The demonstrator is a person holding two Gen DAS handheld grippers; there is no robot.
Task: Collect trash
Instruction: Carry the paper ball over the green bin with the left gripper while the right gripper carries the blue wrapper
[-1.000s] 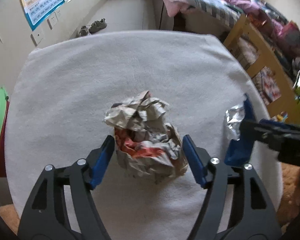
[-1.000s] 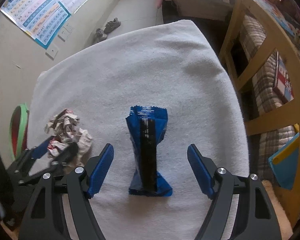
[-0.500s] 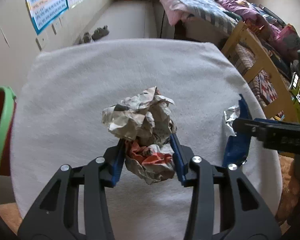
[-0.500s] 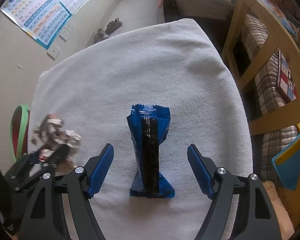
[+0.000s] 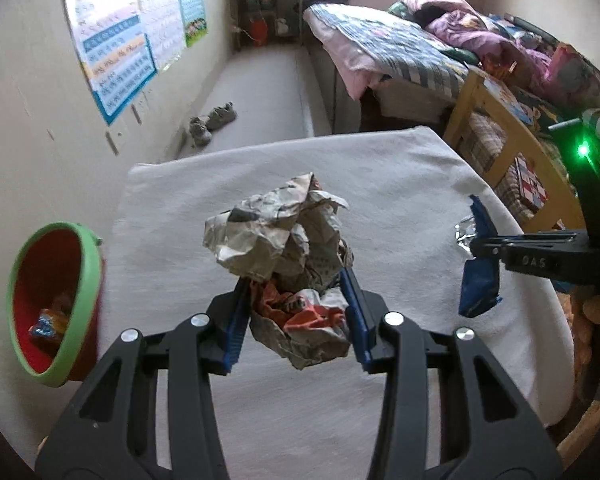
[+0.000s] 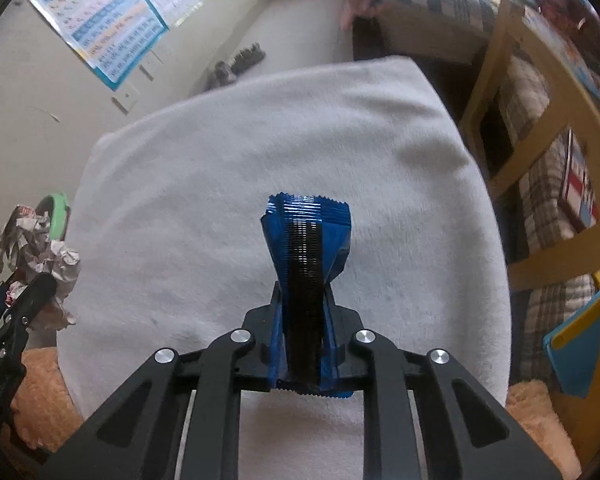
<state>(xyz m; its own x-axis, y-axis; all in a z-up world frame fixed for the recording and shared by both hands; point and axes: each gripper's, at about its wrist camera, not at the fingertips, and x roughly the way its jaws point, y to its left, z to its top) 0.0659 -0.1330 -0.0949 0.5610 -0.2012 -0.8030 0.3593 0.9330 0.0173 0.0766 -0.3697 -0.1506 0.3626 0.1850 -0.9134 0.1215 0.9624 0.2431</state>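
A white towel (image 5: 400,184) covers my bench. Left of it stands a red bin (image 5: 56,304) with a green rim. My left tool (image 5: 296,312) grips crumpled newspaper (image 5: 280,240) lifted above the towel. My right tool (image 6: 304,320) is closing, pinching a blue wrapper (image 6: 308,232) at the near right.

A white fleecy cloth (image 5: 400,184) covers the bench, and beyond its far edge a pair of grey shoes (image 5: 214,120) sits on the pale floor beside the wall. Colourful printed charts (image 5: 116,40) hang on that wall, with a small dark shelf unit (image 5: 266,14) at the far end of the room. To the right stands a bed with a yellow wooden frame (image 6: 540,128), heaped with a checked quilt (image 5: 392,46) and purple bedding (image 5: 484,32), and tan plush fabric (image 6: 40,396) shows below the bench's near edge.
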